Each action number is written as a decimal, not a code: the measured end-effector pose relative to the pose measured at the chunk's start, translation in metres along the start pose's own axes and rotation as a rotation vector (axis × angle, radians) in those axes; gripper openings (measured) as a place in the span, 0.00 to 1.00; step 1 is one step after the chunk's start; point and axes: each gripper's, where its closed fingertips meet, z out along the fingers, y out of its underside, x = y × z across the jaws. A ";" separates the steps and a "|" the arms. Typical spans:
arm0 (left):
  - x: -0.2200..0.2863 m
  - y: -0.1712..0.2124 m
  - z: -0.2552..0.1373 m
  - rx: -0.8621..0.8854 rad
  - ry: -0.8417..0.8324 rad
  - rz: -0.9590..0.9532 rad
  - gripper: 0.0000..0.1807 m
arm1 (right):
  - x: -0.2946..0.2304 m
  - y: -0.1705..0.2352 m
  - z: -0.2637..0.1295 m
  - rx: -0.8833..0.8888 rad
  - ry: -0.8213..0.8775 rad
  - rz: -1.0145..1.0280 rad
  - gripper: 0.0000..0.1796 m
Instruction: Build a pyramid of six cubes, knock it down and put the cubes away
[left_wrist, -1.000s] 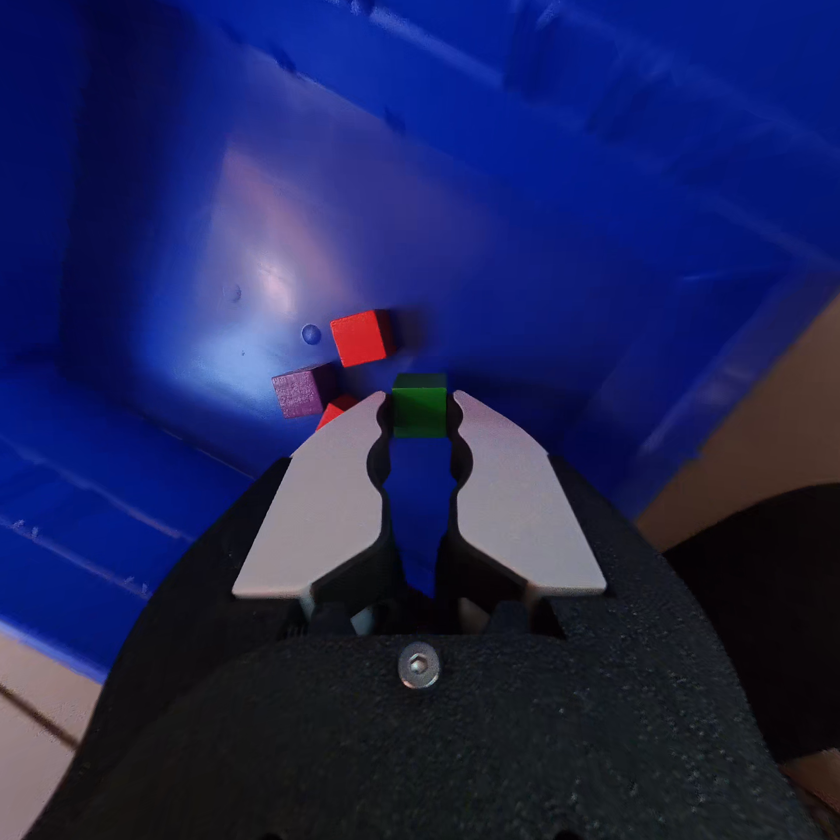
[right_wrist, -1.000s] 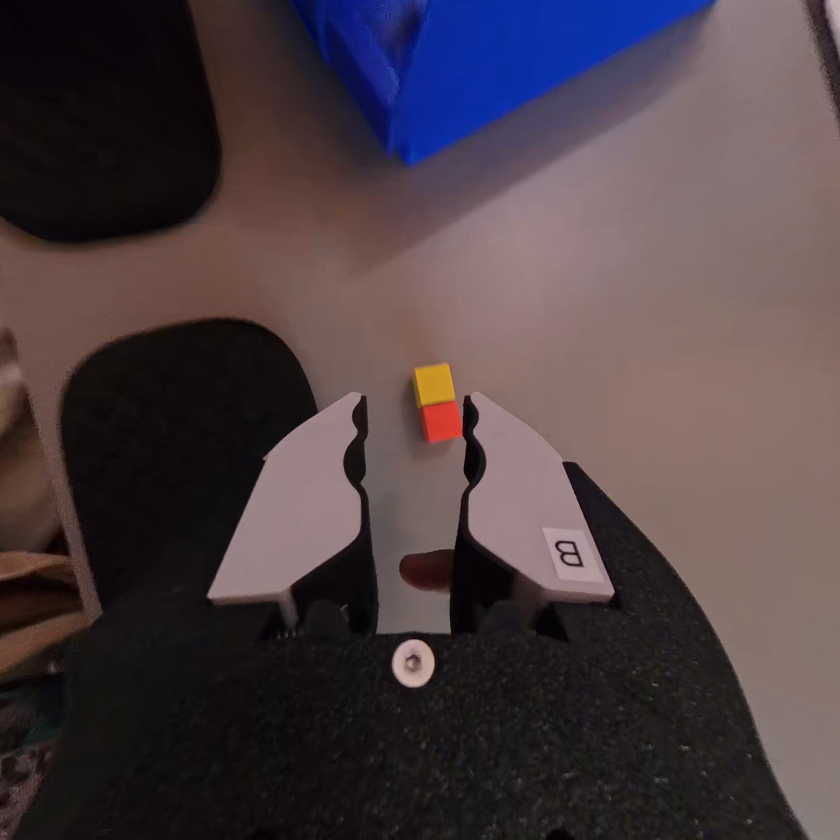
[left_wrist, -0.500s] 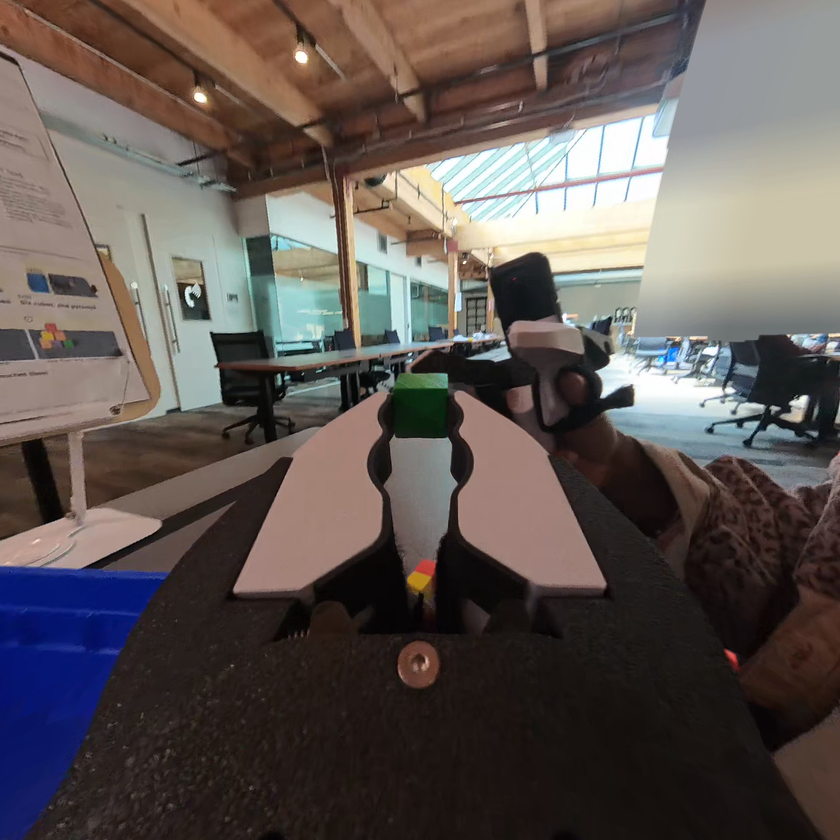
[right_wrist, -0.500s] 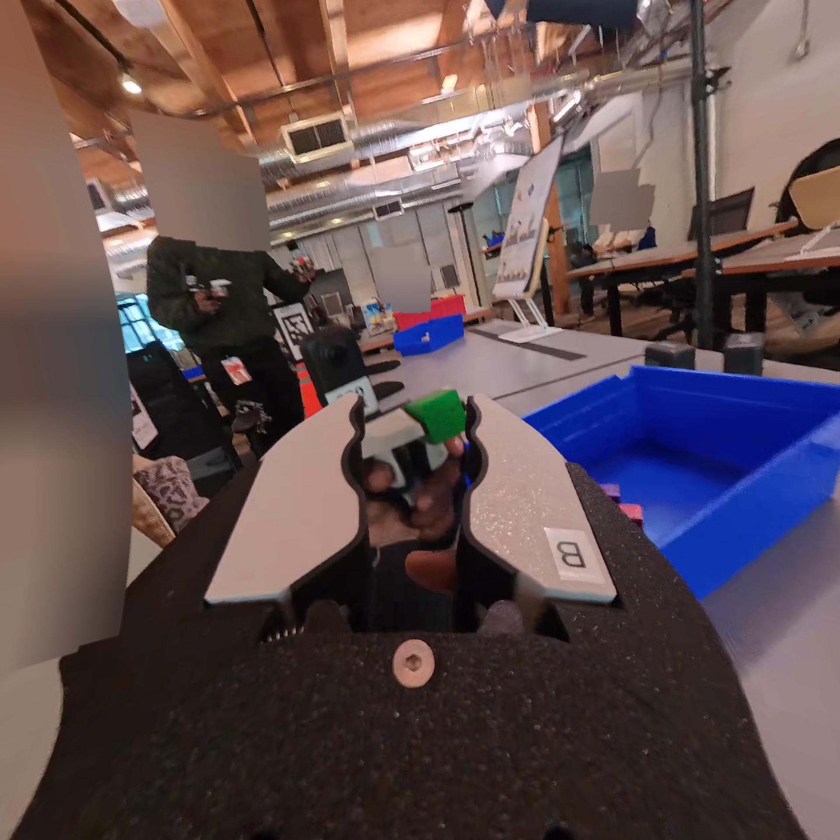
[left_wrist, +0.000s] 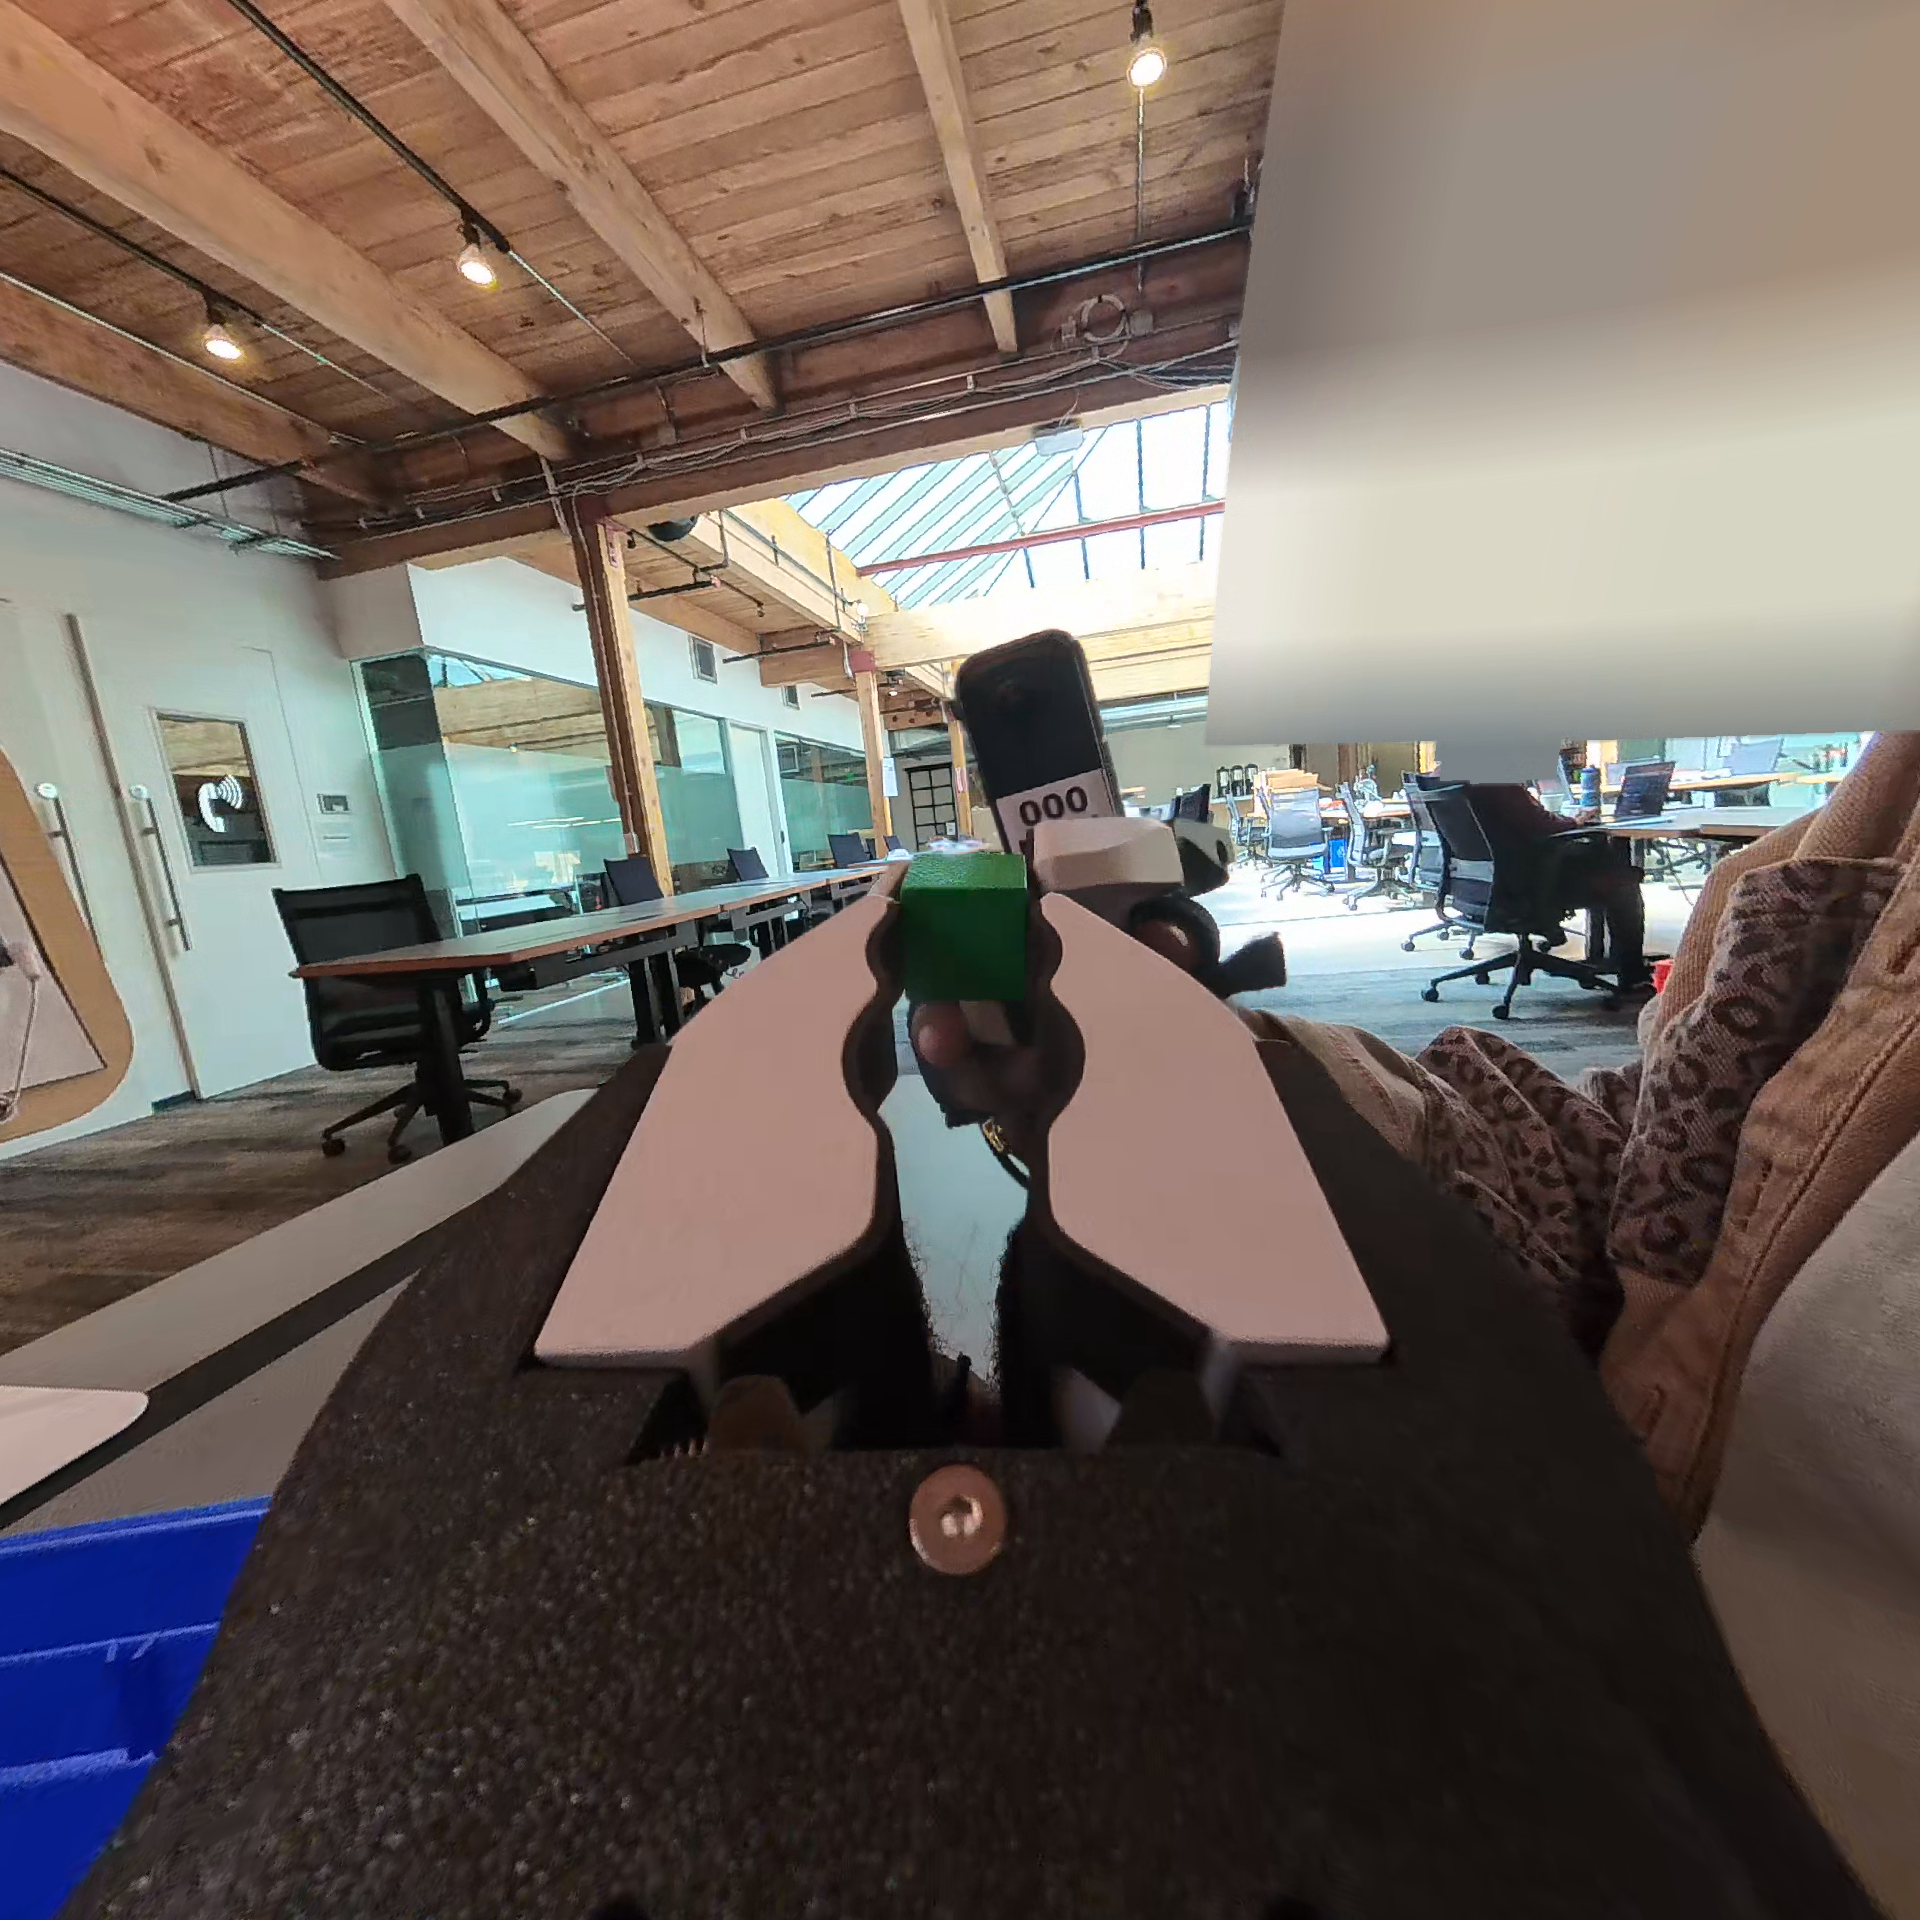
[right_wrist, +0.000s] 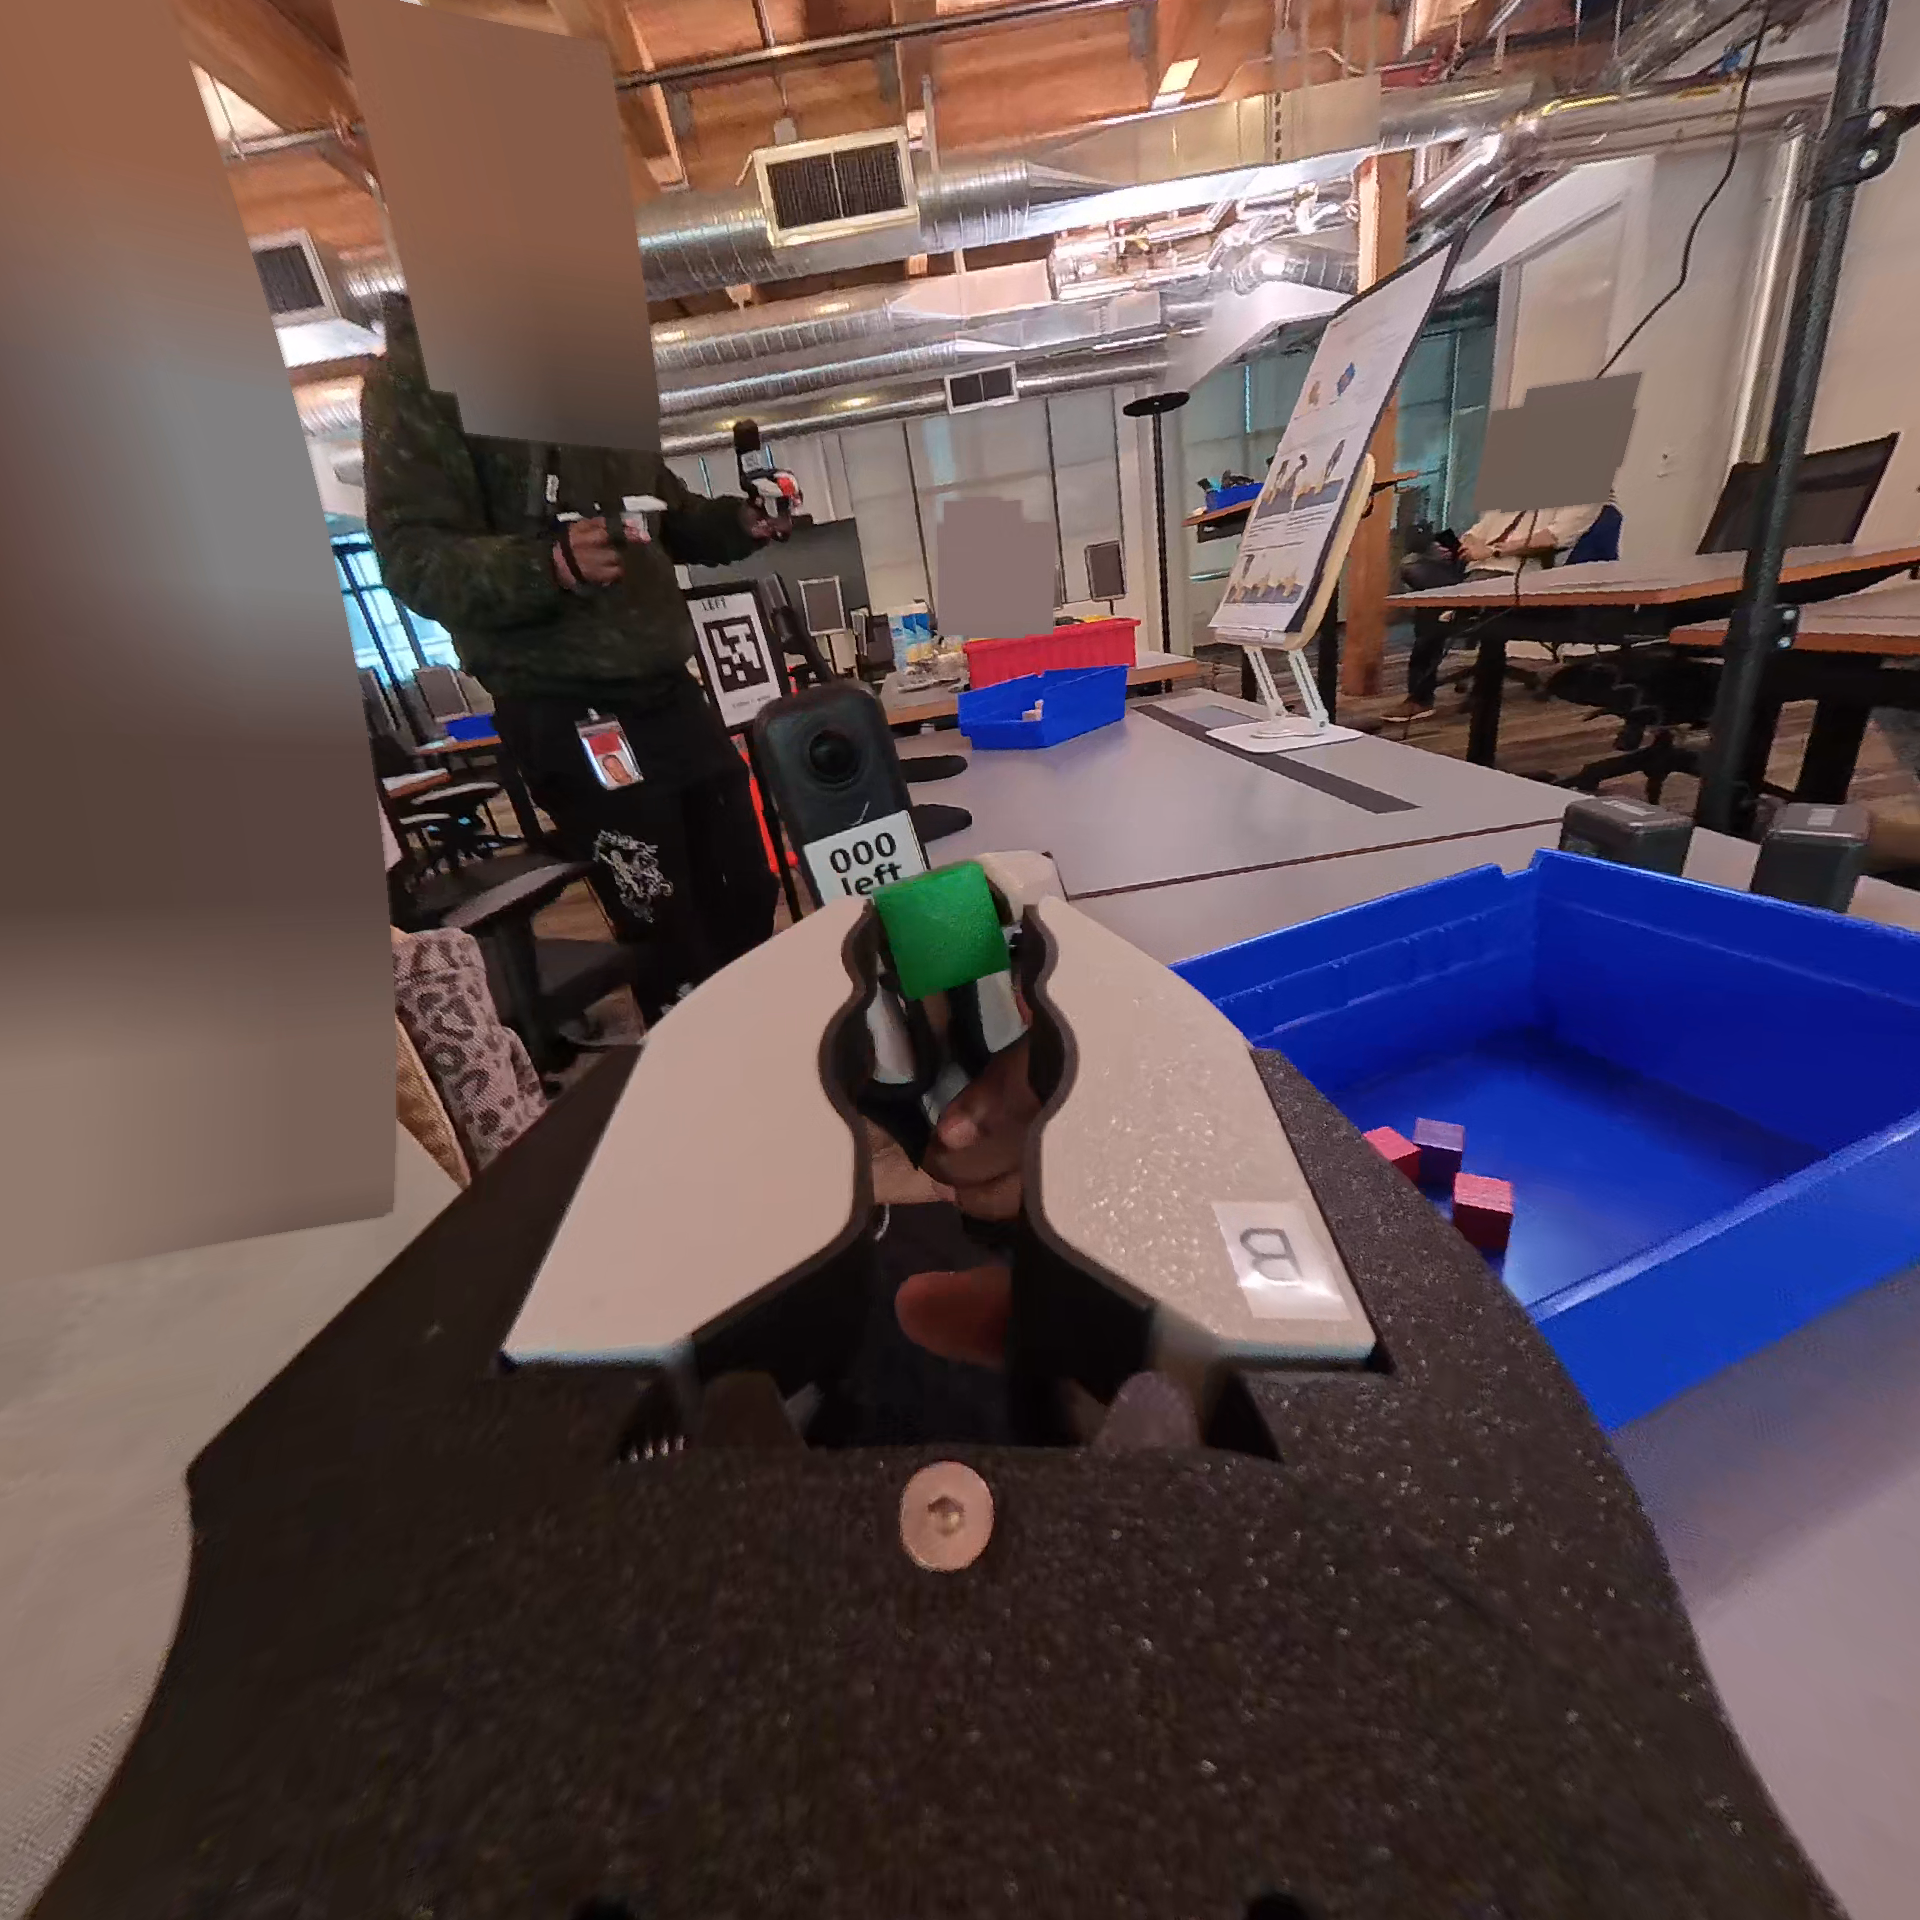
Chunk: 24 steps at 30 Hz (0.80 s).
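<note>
My left gripper (left_wrist: 968, 935) is shut on a green cube (left_wrist: 966, 940) and holds it up in the air. My right gripper (right_wrist: 948, 935) faces it tip to tip. Its jaws stand on either side of the same green cube (right_wrist: 940, 930), with a thin gap on the right side. The left gripper's fingers (right_wrist: 896, 1039) show under the cube in the right wrist view. The right gripper's white body (left_wrist: 1101, 862) shows behind the cube in the left wrist view. The blue bin (right_wrist: 1714, 935) holds two red cubes (right_wrist: 1484, 1210) and a purple cube (right_wrist: 1439, 1143).
The bin's corner (left_wrist: 104, 1662) lies below my left gripper. The grey table (right_wrist: 1195, 790) carries a poster stand (right_wrist: 1320, 468) and further blue and red bins (right_wrist: 1039, 696). A person in dark clothes (right_wrist: 582, 623) stands beyond. A leopard-print sleeve (left_wrist: 1558, 1091) is at the right.
My left gripper lifted the green cube out of the bin and turned level. My right gripper rose from the yellow and red cubes on the table, met the green cube and narrowed its jaws.
</note>
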 end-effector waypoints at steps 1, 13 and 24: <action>0.000 0.001 0.000 -0.009 0.002 0.000 0.12 | 0.000 0.000 0.000 -0.007 0.005 -0.009 0.14; 0.000 0.014 -0.001 -0.169 -0.010 0.037 0.16 | 0.007 -0.001 -0.014 -0.002 0.053 -0.085 0.11; -0.050 0.043 -0.076 -0.693 -0.371 0.053 0.23 | 0.110 0.104 -0.185 -1.032 0.448 -0.269 0.11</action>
